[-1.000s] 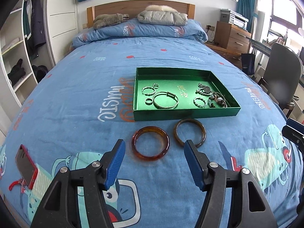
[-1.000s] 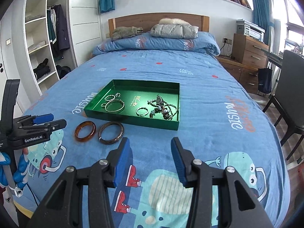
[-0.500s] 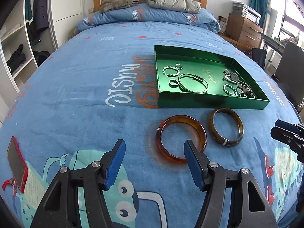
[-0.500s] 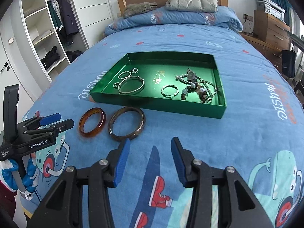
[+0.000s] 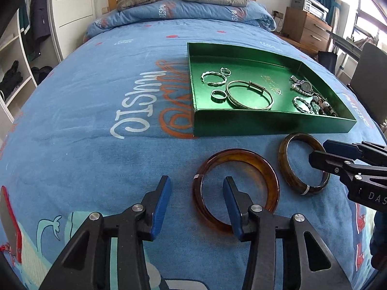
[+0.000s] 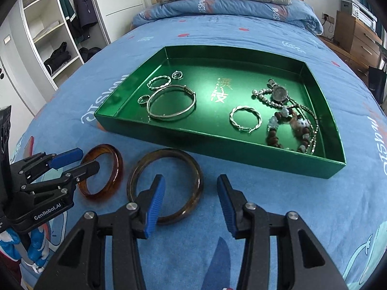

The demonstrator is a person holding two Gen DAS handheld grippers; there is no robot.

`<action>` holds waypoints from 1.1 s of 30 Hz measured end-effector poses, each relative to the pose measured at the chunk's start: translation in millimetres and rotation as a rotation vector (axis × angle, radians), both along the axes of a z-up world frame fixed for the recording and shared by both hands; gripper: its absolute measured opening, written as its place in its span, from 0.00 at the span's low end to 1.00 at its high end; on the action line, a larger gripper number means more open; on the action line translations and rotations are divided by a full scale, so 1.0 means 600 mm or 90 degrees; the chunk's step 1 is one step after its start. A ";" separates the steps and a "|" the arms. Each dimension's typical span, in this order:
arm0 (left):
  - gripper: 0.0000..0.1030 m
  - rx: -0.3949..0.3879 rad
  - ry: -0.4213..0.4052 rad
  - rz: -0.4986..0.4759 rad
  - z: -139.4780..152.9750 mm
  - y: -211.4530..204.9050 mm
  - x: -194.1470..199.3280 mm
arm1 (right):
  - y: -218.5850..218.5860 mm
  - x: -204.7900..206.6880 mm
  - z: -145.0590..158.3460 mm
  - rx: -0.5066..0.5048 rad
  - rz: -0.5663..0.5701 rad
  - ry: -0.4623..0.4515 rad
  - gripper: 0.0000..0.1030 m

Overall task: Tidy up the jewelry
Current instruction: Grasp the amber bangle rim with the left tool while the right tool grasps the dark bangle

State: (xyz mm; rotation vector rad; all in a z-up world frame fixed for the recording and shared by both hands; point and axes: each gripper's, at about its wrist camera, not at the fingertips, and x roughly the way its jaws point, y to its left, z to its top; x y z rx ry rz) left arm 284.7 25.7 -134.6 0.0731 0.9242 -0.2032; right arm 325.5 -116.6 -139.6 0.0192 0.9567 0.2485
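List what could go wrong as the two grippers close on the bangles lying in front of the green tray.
1. The left gripper straddles only the near-left rim of the amber bangle; a thin rim may slip out when pinched.
2. The right gripper is near the dark brown bangle, which lies close beside the amber one, so the two grippers might collide.
3. The green tray has a raised front wall; a low carry might catch it.

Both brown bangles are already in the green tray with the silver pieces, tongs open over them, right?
No. The amber bangle and dark brown bangle lie on the bedspread in front of the green tray, as the right wrist view shows. The rest holds.
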 end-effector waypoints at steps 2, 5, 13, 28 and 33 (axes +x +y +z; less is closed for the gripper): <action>0.43 0.001 -0.004 -0.004 -0.001 -0.003 0.000 | 0.003 -0.001 -0.006 -0.007 0.002 0.000 0.41; 0.43 0.005 -0.009 -0.006 -0.005 -0.006 0.000 | 0.004 -0.003 -0.012 -0.014 0.003 -0.005 0.41; 0.43 0.010 -0.027 -0.005 -0.011 -0.007 -0.005 | 0.011 -0.007 -0.022 -0.037 0.006 -0.026 0.41; 0.43 -0.021 -0.045 -0.006 -0.016 0.003 -0.008 | 0.010 -0.020 -0.028 -0.040 0.003 -0.049 0.41; 0.43 -0.021 -0.048 -0.007 -0.017 0.003 -0.010 | 0.012 -0.022 -0.027 -0.047 0.009 -0.050 0.39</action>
